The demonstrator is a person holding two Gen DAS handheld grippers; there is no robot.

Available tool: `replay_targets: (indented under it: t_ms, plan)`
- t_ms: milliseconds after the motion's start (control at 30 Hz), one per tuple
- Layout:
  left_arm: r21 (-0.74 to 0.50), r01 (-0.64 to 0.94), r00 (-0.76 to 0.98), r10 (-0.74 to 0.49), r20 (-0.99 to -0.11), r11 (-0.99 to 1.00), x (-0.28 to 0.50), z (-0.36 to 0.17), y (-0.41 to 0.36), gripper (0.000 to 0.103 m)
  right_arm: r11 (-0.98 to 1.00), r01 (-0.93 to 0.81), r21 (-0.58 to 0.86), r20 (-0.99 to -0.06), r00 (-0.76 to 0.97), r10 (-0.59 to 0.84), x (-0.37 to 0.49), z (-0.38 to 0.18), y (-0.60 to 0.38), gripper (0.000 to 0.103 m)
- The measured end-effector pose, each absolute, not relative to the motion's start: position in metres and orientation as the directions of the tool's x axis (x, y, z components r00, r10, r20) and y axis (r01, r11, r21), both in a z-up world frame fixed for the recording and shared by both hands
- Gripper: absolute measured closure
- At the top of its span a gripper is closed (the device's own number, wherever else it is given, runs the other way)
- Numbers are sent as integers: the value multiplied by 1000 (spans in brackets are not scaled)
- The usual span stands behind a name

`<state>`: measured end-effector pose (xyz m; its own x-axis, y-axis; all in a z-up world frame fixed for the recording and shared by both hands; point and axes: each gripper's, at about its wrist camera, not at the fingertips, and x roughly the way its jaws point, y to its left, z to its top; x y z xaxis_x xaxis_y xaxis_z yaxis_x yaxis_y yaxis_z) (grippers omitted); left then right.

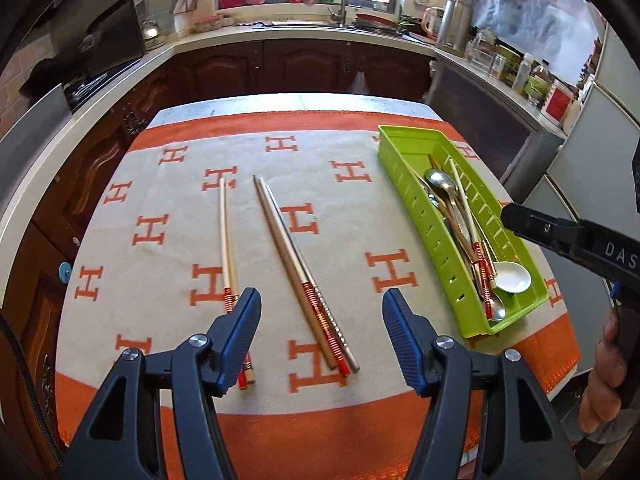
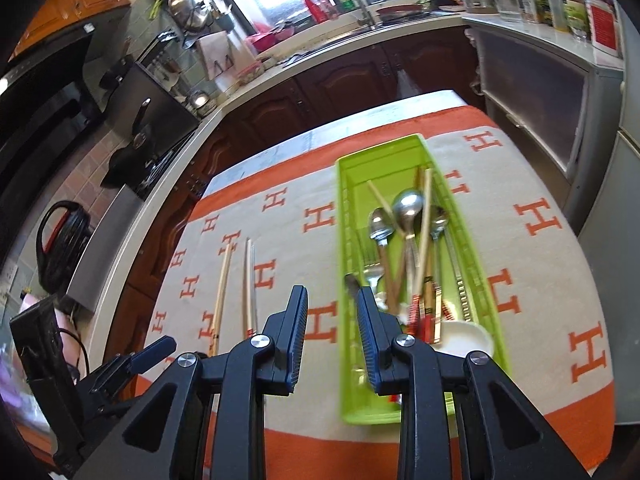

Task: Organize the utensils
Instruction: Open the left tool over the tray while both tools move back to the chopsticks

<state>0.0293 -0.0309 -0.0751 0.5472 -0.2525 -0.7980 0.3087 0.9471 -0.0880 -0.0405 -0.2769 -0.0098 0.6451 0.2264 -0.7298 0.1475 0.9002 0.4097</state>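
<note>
A green slotted tray [image 1: 404, 168] stands at the right of the table and holds metal spoons [image 1: 440, 184], red-banded chopsticks and a white ceramic spoon [image 1: 512, 276]. Two pairs lie loose on the cloth: pale chopsticks with red ends [image 1: 225, 240] at the left, and a beige and a silver chopstick [image 1: 288, 248] in the middle. My left gripper [image 1: 322, 296] hovers open over the near ends of the middle pair, with nothing between its fingers. My right gripper [image 2: 332, 296] hangs above the tray's [image 2: 344, 216] near left wall, its jaws narrowly apart and empty.
An orange and beige cloth with H marks [image 1: 160, 320] covers the table. Dark cabinets, a counter and a sink [image 1: 340, 20] run behind it, a stove [image 1: 92, 80] is at the left and a fridge at the right. A hand [image 1: 604, 380] grips the right tool.
</note>
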Motion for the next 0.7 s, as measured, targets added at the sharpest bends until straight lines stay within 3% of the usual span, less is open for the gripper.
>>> replay_targets:
  t_ms: [700]
  plan:
    - [-223, 143, 466, -265, -844, 964, 57, -119, 44, 39, 931, -27, 365, -795, 512, 326, -2, -36, -163, 77]
